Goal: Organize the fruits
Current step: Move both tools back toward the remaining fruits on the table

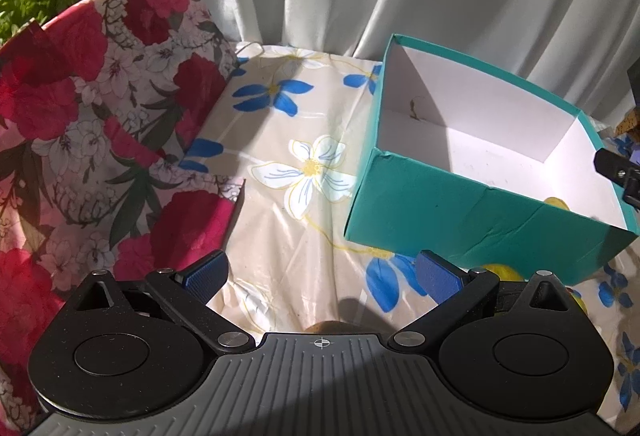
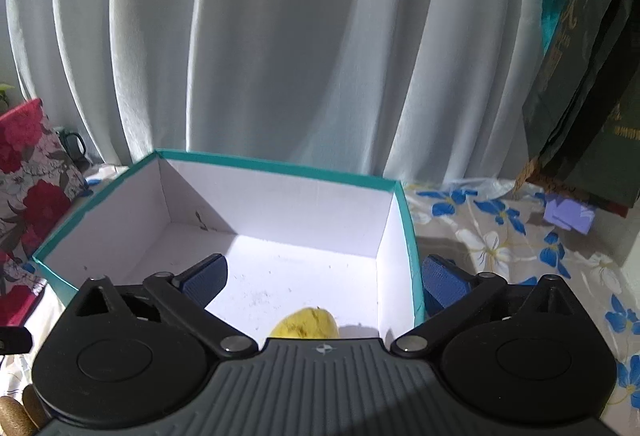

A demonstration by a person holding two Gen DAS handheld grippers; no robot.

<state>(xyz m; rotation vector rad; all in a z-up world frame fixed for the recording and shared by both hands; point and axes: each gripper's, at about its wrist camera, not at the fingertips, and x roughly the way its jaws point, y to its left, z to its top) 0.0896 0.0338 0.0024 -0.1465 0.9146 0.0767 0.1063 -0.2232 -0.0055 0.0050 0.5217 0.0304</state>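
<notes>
Fruit below spread right claw

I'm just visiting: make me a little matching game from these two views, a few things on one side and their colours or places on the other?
Things:
1. box
2. yellow fruit
3. curtain
4. tablecloth

Descriptions:
A. pale folds hanging behind the table
B. teal outside, white inside
C. beige with blue and white flowers
D. lying on the box floor

Pairs: 1-B, 2-D, 3-A, 4-C
</notes>
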